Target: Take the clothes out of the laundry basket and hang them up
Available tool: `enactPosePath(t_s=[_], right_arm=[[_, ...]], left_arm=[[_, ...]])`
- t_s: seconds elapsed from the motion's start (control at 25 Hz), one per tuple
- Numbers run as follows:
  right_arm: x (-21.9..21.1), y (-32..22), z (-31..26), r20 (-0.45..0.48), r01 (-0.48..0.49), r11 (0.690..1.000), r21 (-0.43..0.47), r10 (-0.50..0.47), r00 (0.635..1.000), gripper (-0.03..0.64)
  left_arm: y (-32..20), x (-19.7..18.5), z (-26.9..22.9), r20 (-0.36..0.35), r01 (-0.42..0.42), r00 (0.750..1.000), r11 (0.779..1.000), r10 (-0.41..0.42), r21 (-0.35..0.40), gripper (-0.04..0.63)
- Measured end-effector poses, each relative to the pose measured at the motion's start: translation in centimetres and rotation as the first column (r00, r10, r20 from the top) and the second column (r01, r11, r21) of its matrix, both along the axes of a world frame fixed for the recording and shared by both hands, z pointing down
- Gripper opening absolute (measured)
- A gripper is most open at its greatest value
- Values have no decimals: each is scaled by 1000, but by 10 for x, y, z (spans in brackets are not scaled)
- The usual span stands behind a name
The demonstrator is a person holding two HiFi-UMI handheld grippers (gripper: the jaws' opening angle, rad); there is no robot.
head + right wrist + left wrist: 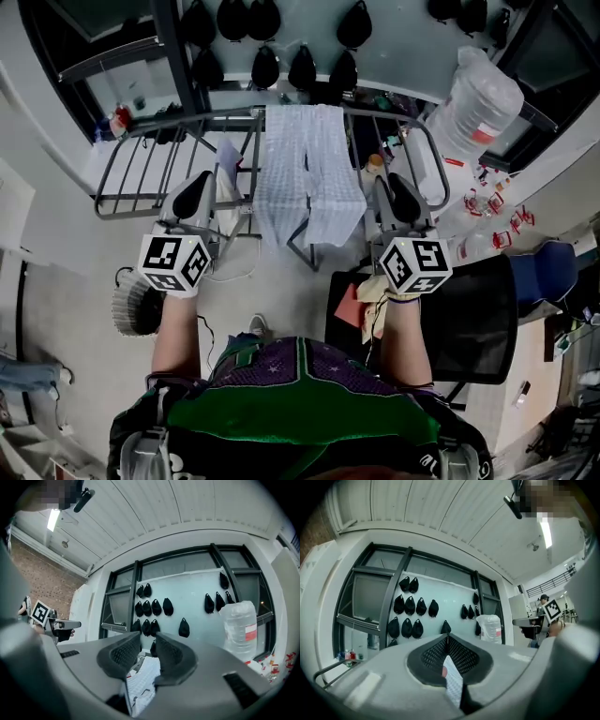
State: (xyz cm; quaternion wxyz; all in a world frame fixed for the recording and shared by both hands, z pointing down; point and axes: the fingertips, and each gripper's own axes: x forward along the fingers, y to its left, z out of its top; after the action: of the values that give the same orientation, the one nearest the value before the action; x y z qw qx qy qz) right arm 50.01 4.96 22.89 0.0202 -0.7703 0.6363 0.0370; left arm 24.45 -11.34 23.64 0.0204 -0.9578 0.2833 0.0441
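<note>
**Hanging on the grey metal drying rack (pixel 187 117): a white waffle-textured cloth (pixel 309 178)**

The cloth drapes over the rack's far middle bars. Left tongs (pixel 447 638), just left of it, are clenched together, with a sliver of white fabric showing beneath their pads. Right tongs (pixel 147 644), just right of it, stand released, their pads apart.

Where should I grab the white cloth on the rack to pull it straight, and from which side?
Probably the near hem of the white cloth, at a corner, coming from your side of the rack. That end hangs free past the near rail; the middle lies flat across the rails.
</note>
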Motion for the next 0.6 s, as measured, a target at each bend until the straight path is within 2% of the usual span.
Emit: enactPosePath(t_s=[0.32,0.6], right_arm=[[-1,15,-3,-16,15,1000,14,-15,1000,7],[-4,17,-6,-46,-11,1000,23,12,999,0]], left_arm=[[19,8,-6,-17,-18,1000,1000,18,15,18],[23,8,-5,-21,-24,999,999,24,33,18]])
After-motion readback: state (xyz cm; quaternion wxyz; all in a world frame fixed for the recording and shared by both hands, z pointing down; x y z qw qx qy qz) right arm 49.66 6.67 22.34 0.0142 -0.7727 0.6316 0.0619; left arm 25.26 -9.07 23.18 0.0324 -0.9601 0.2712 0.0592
